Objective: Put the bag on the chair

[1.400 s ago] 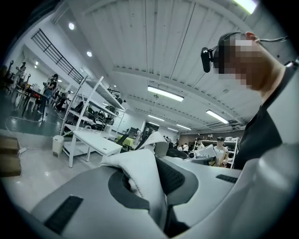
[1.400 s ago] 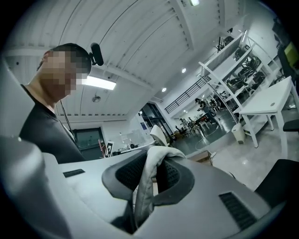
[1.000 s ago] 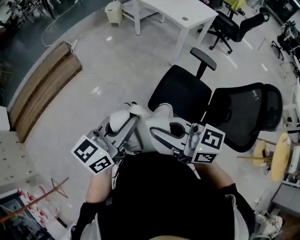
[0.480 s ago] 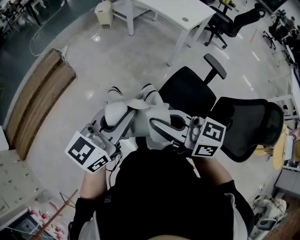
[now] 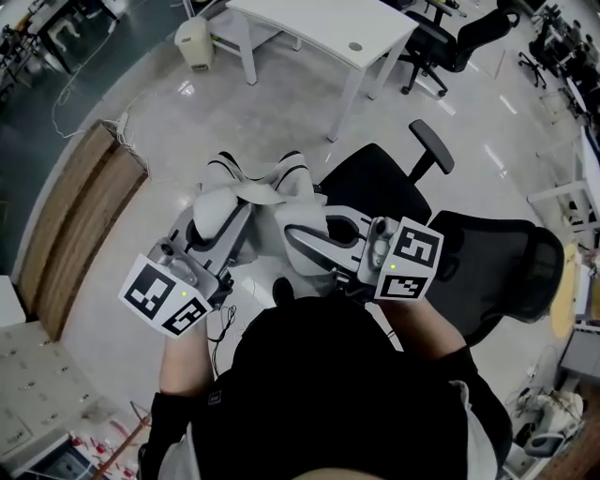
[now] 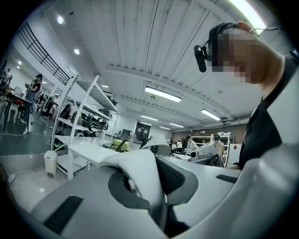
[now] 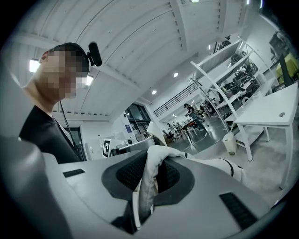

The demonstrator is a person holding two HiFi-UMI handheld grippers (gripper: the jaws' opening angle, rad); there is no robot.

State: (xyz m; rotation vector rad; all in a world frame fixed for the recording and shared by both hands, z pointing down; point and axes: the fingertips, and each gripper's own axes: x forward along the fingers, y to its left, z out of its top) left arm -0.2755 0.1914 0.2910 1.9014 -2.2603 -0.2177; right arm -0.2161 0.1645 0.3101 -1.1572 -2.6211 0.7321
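Two grippers, both clenched on one white bag; the left gripper pinches a fold of its fabric tight between its jaws, and the right gripper grips another fold the same way; each carries one marker cube. We see the bag held up in the air between them, in front of the person; in the head view its far end overlaps the near left edge of the seat, though whether it touches the seat we cannot tell.

One black chair stands just beyond, with one armrest showing and its mesh back to the right. Farther off we count one white desk, one pale bin beside it, at least two more black chairs, and one long wooden bench on the left; white racks and several people stand far back in the left gripper view.

For writing, we make out only the black-and-white patterns on the cubes; a blue sign in the right gripper view is too small to read.
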